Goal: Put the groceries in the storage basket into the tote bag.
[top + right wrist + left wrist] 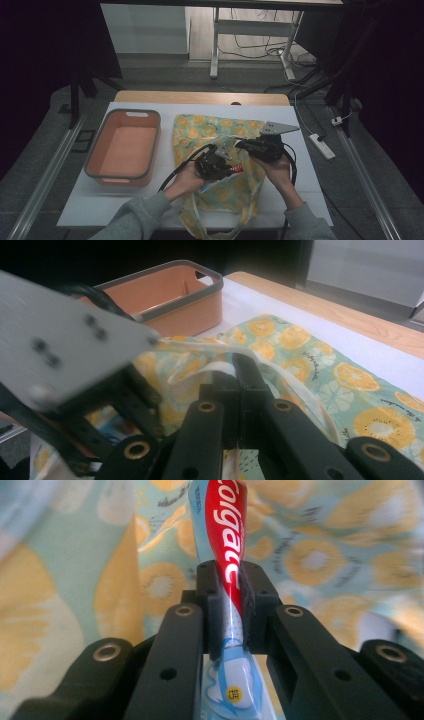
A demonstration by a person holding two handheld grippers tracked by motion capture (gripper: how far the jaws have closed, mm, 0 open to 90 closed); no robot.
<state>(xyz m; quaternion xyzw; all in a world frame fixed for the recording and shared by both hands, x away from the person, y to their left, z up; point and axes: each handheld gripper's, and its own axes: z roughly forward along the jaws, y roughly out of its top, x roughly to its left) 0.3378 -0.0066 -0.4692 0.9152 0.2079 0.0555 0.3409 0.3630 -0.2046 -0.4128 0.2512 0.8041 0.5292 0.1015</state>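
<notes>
Both tongs are busy over the middle of the white surface (300, 165), and each is pinching something. Biggest thing in play is the cloth bag (220, 135) printed with orange slices, lying flat, its mouth toward the person; an orange bin (125, 147) sits empty just beside it on the left. The right tongs (243, 145) are pressed together on the upper edge of the bag's mouth (210, 371), lifting the rim fabric so the opening gapes. The left tongs (226, 169) clamp a toothpaste tube (227, 560) across its flat body, pads (212, 610) squeezed against both faces.

That tube's long axis runs straight out ahead of the left tongs, pointing into the patterned cloth, with its far end already at the lifted mouth, just below and beside the right tongs. So the left hand (187, 180) carries the tube, and I'd judge the coming push goes lengthwise, forward under the raised rim, while the right hand (277, 170) holds the opening up.
</notes>
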